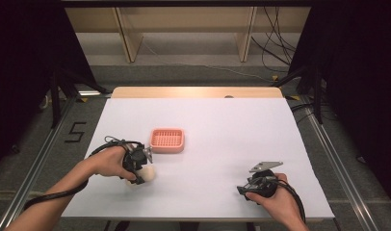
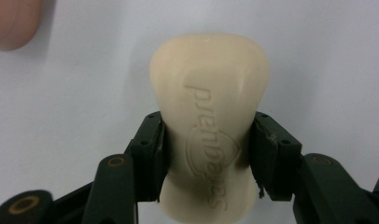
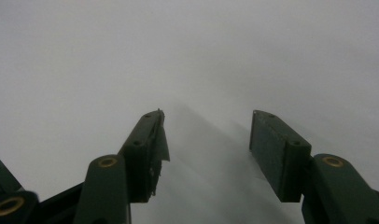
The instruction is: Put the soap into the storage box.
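White-covered counter (image 1: 222,144); pink slotted plastic soap dish (image 1: 167,140) at about 1 o'clock from the left gripper (image 2: 207,154), near it. Its jaws clamp a cream waisted soap bar (image 2: 209,121), long axis along them. Right gripper (image 3: 206,154): jaws apart, empty, well away.

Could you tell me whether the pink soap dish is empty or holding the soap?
Empty: the pink soap dish shows bare grid; the left gripper clamps the soap.

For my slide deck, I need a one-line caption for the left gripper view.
Left tool clamps a cream soap bar at its waist above the white table.
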